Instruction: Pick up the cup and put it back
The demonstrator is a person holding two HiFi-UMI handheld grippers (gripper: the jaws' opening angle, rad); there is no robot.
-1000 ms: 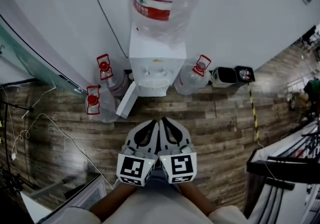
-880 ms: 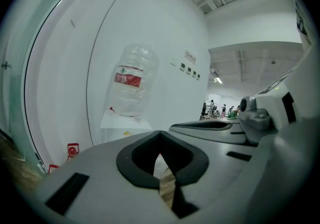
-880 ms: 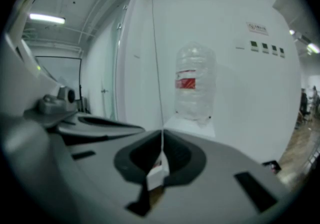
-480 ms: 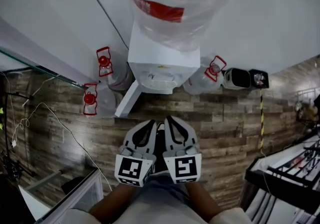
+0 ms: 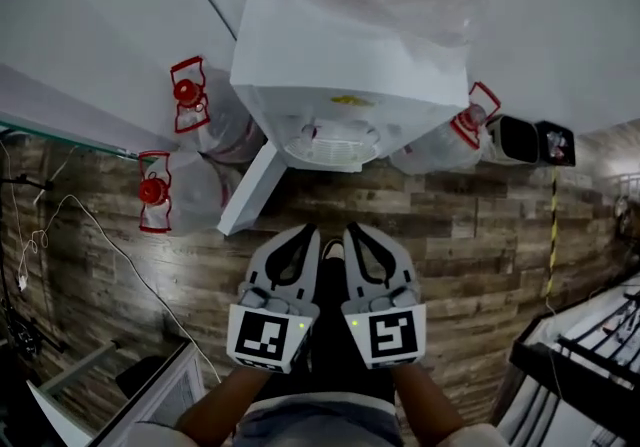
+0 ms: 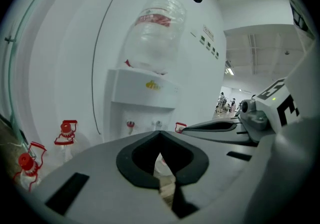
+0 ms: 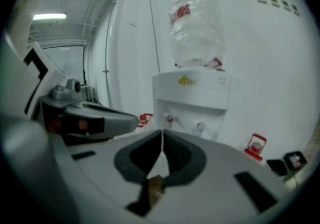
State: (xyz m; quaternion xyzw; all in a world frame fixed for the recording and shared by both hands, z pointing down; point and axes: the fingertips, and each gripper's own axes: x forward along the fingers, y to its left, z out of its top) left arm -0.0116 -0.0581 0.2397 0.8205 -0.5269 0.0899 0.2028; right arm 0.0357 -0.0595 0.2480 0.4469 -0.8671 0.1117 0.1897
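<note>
Both sets of jaws closed, empty: left gripper [image 5: 306,232] and right gripper [image 5: 354,232] side by side facing water dispenser [image 5: 330,85]; cup not visible anywhere. Looks like approach step; next, locate cup, open jaws

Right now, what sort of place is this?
Probably an office or lab water corner: a white water dispenser against the wall, spare bottles beside it, on a wood floor.

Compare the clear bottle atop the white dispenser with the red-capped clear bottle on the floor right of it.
The clear dispenser-top bottle sits inverted; the red-capped clear floor bottle stands upright. The first bears a red label, the second a red handle. Both are transparent.
</note>
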